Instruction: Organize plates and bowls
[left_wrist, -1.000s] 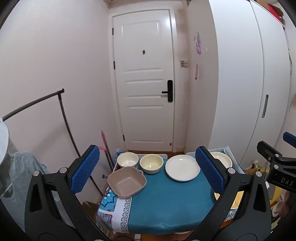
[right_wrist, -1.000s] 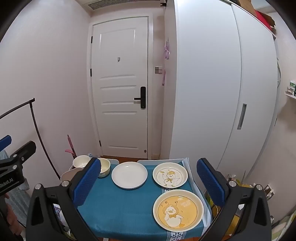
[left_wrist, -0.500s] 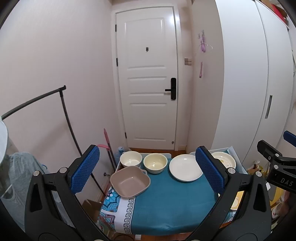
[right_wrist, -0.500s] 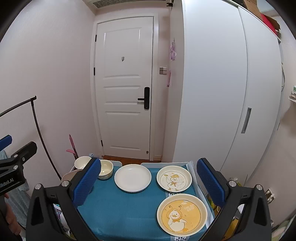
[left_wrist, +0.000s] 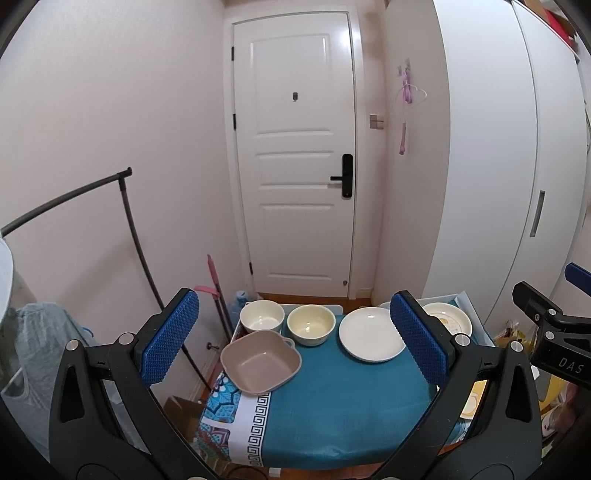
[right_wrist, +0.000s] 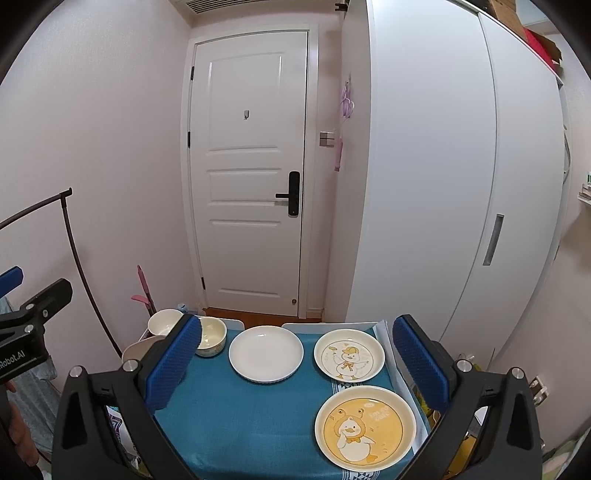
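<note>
Above the blue cloth (left_wrist: 332, 406) I hold my left gripper (left_wrist: 295, 341) and right gripper (right_wrist: 295, 363), both spread wide and empty. I judge nothing is sorted yet. Nearest on the cloth lie the yellow duck plate (right_wrist: 365, 428) and the square beige bowl (left_wrist: 260, 360); behind them, the plain white plate (right_wrist: 266, 352), pale duck plate (right_wrist: 349, 354) and two round glossy bowls (left_wrist: 311, 324). Next I should pick one smooth rim.
</note>
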